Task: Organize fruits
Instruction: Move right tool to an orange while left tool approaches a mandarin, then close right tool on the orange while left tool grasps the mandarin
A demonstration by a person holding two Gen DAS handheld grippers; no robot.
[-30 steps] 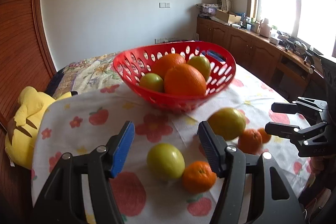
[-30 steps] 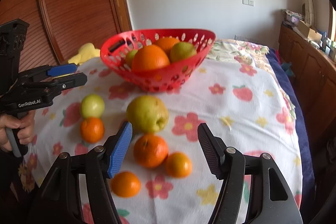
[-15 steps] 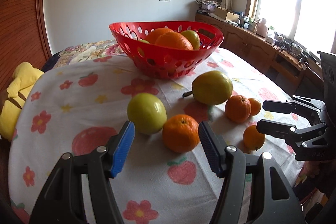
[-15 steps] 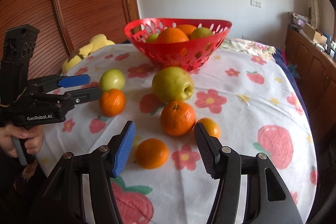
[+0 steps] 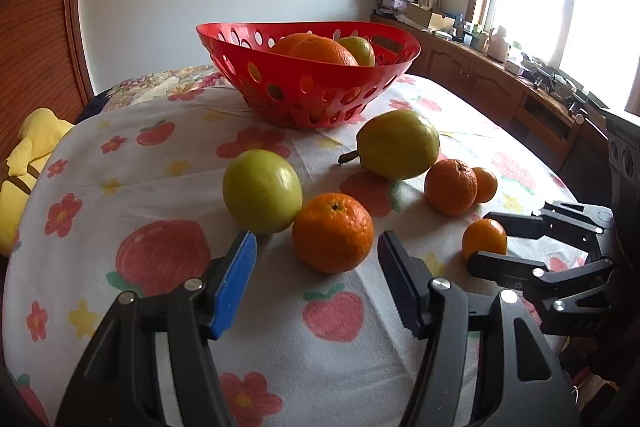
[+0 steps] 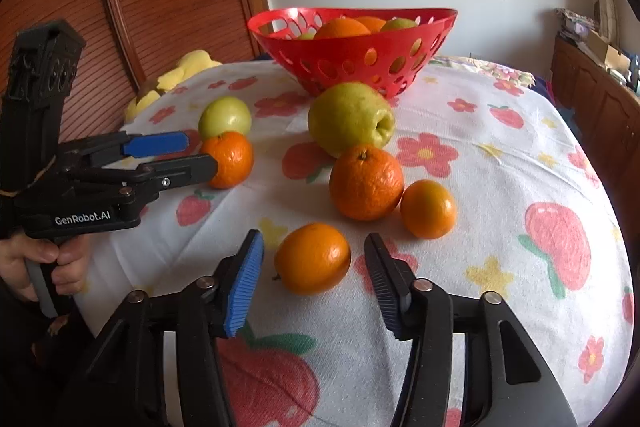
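A red perforated basket [image 5: 308, 89] [image 6: 352, 57] holds oranges and green fruit at the back of the table. Loose on the cloth lie a green apple [image 5: 262, 191] [image 6: 225, 117], a yellow-green pear [image 5: 398, 143] [image 6: 350, 119] and several oranges. My left gripper [image 5: 318, 267] [image 6: 192, 157] is open, just short of an orange [image 5: 333, 231] [image 6: 230, 159]. My right gripper [image 6: 314, 269] [image 5: 490, 233] is open, its fingertips either side of a small orange [image 6: 313, 259] [image 5: 484, 239], not closed on it.
Two more oranges [image 6: 366, 181] [image 6: 428, 209] sit beside the pear. A yellow plush toy [image 5: 24, 163] lies off the table's left edge. A wooden wall is at the left; a wooden counter with clutter [image 5: 500, 67] runs under the window at the right.
Both grippers have dropped lower and moved forward toward the loose fruit. The left now faces an orange; the right now has a small orange between its fingertips. Both stay open.
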